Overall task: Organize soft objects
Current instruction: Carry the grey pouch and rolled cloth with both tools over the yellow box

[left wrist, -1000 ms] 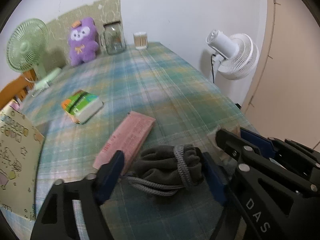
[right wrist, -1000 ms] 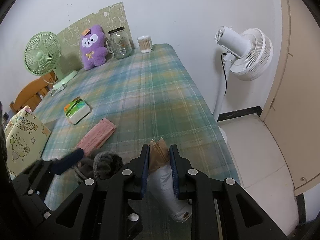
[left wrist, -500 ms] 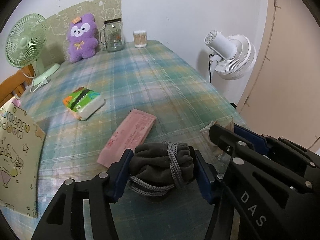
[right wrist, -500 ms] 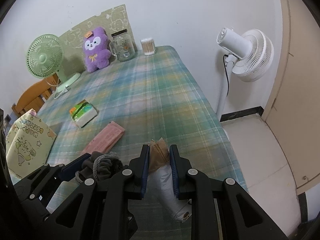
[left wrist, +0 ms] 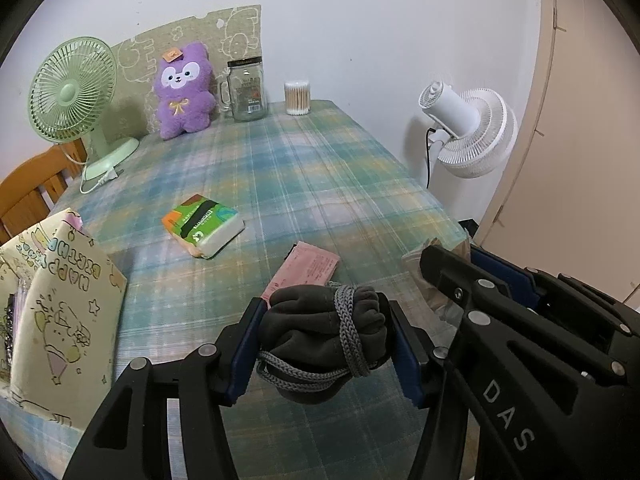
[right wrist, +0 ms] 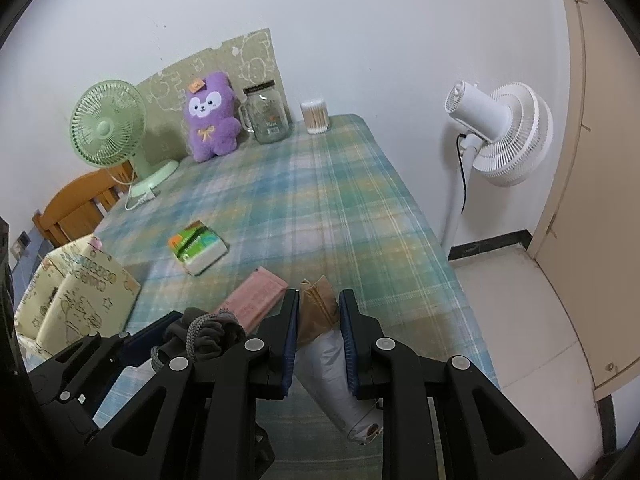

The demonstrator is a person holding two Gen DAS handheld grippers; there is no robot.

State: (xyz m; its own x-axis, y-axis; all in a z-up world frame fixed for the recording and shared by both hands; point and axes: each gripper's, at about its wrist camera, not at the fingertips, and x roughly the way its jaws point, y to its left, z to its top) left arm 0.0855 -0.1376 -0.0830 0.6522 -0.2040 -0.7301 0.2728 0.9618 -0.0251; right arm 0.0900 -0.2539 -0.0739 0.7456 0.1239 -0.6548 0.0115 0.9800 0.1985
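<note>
Left gripper grips a grey pouch above the table, right gripper clamped narrow on a bag beside it

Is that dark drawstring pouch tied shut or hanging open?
Tied shut: the dark pouch has its grey cord wound around the bunched neck.

On your plaid-clothed table, the green tissue pack lies at ten o'clock of the pink flat packet; the purple plush toy stands far behind, at eleven o'clock.
</note>
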